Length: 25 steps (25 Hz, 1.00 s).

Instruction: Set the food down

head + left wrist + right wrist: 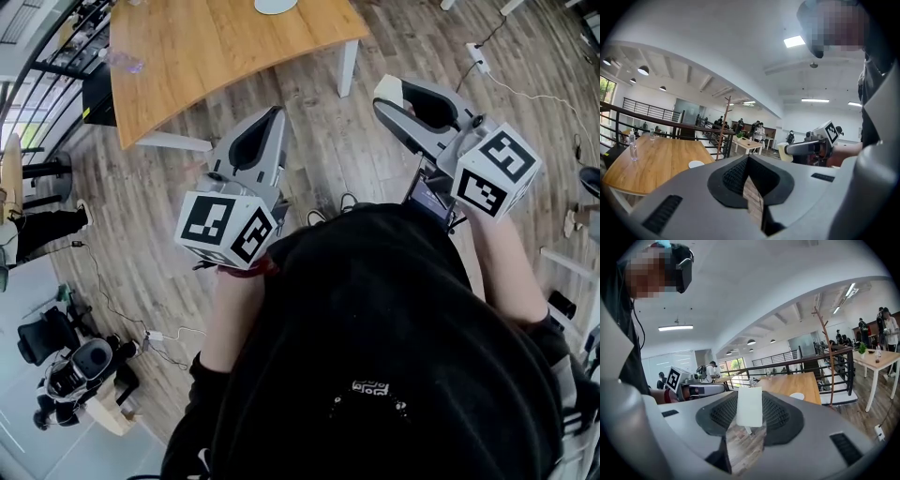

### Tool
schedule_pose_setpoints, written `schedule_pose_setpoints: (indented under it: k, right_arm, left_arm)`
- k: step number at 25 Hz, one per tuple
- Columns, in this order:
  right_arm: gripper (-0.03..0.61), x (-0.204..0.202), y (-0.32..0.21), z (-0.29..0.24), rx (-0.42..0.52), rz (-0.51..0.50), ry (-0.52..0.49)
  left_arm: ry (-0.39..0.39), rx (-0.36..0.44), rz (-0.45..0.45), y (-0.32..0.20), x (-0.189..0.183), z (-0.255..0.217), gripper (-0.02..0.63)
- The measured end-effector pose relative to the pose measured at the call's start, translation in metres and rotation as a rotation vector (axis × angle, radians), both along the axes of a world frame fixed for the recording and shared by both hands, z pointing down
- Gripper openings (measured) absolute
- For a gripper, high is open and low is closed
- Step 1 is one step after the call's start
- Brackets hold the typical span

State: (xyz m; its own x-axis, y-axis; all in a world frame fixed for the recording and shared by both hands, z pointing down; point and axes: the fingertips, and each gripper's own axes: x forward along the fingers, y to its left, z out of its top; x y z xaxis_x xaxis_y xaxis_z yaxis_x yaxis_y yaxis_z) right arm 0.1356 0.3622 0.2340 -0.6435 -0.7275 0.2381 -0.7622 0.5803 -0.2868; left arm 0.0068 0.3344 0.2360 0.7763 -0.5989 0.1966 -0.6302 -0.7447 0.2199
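A pale, flat, cream-white piece of food (pixel 749 408) sits between the jaws of my right gripper (pixel 749 394), which is shut on it. In the head view the food (pixel 390 90) sticks out of the right gripper's (pixel 398 101) tip, in the air over the wood floor just off the table's near right corner. My left gripper (pixel 274 116) is held beside it, level with it, its jaws shut with nothing between them (pixel 748 158). The wooden table (pixel 216 47) lies ahead of both grippers, with a white plate (pixel 275 5) at its far edge.
A clear bottle (pixel 125 61) stands at the table's left side. A white table leg (pixel 347 67) is just ahead between the grippers. A power strip with cable (pixel 478 58) lies on the floor at the right. A black railing (pixel 656 123) runs behind the table.
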Motion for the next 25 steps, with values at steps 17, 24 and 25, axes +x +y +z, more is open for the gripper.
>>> schedule_pose_setpoints:
  k: [17, 24, 25]
  right_arm:
    - [0.170, 0.014, -0.012, 0.016, -0.028, 0.029, 0.015]
    - [0.170, -0.007, -0.066, 0.009, -0.052, 0.056, -0.059]
    - [0.171, -0.011, -0.076, 0.006, -0.058, 0.063, -0.085]
  left_arm:
    - [-0.026, -0.038, 0.039, -0.012, 0.016, 0.020, 0.000]
    - [0.000, 0.001, 0.065, -0.077, 0.002, 0.018, 0.000]
    - [0.005, 0.006, 0.074, -0.087, 0.000, 0.017, 0.000]
